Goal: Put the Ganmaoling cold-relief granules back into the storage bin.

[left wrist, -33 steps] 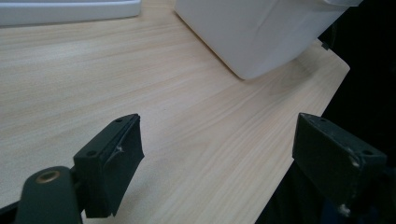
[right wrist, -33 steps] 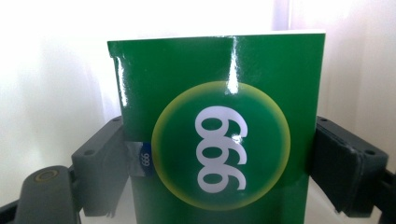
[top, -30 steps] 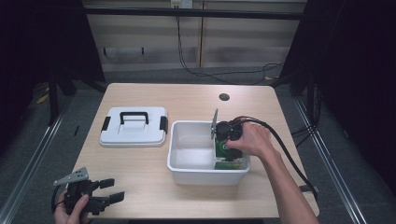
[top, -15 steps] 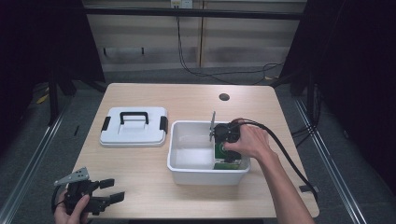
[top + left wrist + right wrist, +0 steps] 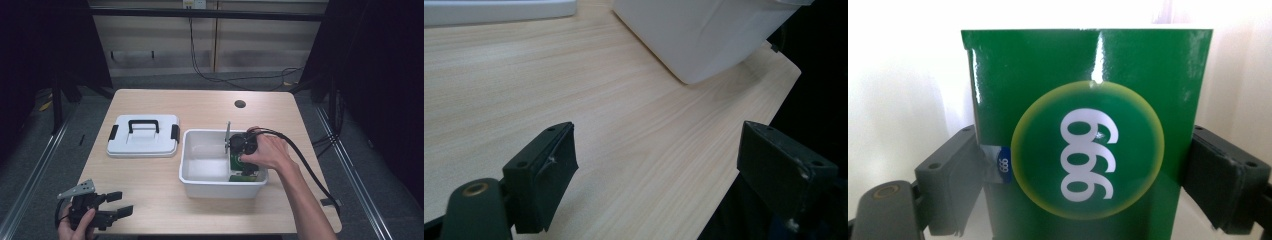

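A glossy green box with a yellow-ringed circle and white figures stands between the jaws of my right gripper, which is shut on its two sides. From above, that right gripper sits inside the white bin at its right end. The green box shows partly under the hand. My left gripper is held low at the table's front left corner, open and holding nothing. Its jaws stand wide apart over bare wood.
The bin's white lid with a black handle and clips lies flat to the left of the bin. A cable trails from the right gripper off the table's right edge. A small dark hole marks the far side of the table.
The right gripper with the green box has sunk slightly lower in the bin. The left gripper has stayed where it was.
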The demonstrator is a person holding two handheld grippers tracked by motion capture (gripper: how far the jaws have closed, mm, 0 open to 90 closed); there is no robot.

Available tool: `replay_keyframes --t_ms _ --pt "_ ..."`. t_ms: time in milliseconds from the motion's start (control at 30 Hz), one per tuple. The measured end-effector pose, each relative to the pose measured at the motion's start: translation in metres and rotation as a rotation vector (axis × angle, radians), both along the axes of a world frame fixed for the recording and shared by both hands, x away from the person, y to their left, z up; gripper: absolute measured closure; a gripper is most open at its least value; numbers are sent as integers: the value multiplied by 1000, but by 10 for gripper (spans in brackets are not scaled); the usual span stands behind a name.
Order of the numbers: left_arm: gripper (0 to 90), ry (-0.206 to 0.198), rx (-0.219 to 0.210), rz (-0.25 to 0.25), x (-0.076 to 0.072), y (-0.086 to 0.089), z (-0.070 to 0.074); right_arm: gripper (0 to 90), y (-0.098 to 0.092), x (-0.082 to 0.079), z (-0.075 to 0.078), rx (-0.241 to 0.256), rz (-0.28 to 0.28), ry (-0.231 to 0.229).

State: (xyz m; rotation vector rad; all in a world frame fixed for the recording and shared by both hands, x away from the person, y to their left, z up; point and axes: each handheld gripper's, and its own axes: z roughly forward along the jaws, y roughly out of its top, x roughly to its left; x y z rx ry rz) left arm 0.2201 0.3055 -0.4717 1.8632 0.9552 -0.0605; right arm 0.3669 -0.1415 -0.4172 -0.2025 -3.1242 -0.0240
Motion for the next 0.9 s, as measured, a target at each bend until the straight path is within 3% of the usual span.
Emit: replay_keyframes --t_ms 333,667,900 --pt "160 1 2 10 0 1 0 96 -2 -1 5 23 2 12" --pt "160 0 0 8 0 1 0 96 -10 -2 14 41 6 -41" --pt "161 1 1 9 0 1 0 95 -13 -5 21 71 5 -32"
